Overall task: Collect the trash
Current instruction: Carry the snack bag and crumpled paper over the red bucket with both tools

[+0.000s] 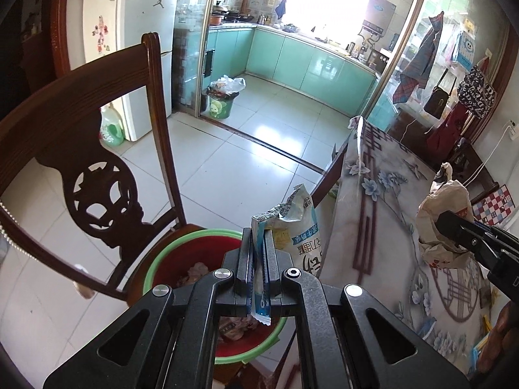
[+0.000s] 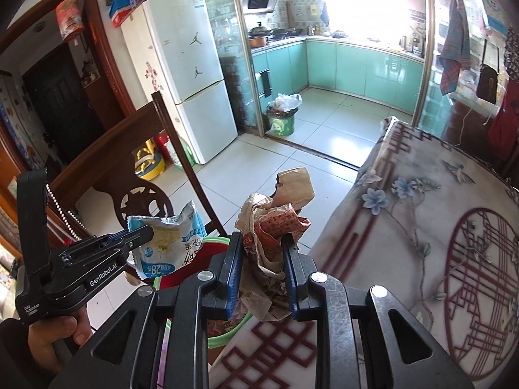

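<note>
My left gripper (image 1: 258, 243) is shut on a flat blue-and-white snack wrapper (image 1: 293, 227), pinched by its edge and held above a red trash bin with a green rim (image 1: 181, 240). That bin stands on the floor beside a wooden chair and holds crumpled paper. The same wrapper (image 2: 168, 246) and left gripper (image 2: 142, 235) show at the left of the right wrist view. My right gripper (image 2: 262, 240) is shut on a crumpled brown-and-red paper bag (image 2: 275, 214), just over the table's edge near the bin rim (image 2: 223, 338). In the left wrist view that bag (image 1: 441, 223) hangs at the right.
A carved wooden chair (image 1: 97, 168) stands left of the bin. A table with a floral cloth (image 2: 421, 227) fills the right. A second green bin with a plastic bag (image 1: 222, 97) sits by the kitchen doorway. A white fridge (image 2: 191, 74) is behind the chair.
</note>
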Action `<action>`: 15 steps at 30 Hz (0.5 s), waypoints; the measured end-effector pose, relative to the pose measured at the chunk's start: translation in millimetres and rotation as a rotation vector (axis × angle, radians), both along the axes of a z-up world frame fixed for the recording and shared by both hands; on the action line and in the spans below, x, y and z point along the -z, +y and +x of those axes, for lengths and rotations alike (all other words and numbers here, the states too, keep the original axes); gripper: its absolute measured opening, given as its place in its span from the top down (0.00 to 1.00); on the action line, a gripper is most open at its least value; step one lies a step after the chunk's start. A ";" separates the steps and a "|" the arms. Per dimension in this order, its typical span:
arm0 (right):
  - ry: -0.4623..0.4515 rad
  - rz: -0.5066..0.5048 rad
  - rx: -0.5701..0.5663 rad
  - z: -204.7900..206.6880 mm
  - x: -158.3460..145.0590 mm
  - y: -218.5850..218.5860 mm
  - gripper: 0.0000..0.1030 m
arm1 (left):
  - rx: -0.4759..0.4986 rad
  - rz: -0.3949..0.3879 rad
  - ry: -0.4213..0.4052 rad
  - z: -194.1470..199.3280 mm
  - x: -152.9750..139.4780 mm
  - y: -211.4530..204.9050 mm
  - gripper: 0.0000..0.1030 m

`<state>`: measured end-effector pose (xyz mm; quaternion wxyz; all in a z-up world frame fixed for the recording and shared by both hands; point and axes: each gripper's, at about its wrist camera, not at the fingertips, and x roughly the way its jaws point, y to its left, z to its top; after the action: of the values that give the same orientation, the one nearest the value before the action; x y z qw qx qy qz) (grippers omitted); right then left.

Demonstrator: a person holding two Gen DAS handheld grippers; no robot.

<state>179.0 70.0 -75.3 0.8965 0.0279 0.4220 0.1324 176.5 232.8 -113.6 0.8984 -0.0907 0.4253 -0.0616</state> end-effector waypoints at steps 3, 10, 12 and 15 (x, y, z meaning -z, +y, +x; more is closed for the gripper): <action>0.014 -0.002 -0.026 2.4 8.2 9.4 0.80 | -0.017 0.005 0.014 1.3 4.5 8.8 0.96; 0.052 -0.005 -0.077 11.1 24.2 25.5 0.80 | -0.064 0.021 0.050 0.6 16.6 26.2 0.96; 0.065 -0.009 -0.092 13.6 29.3 30.8 0.80 | -0.076 0.024 0.062 -0.7 19.4 29.9 0.96; 0.079 -0.009 -0.114 14.5 35.8 37.7 0.80 | -0.082 0.037 0.070 -2.9 22.8 33.8 0.96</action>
<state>193.5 107.6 -111.1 0.8703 0.0050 0.4585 0.1800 173.6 266.6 -136.4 0.8862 -0.0938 0.4535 -0.0136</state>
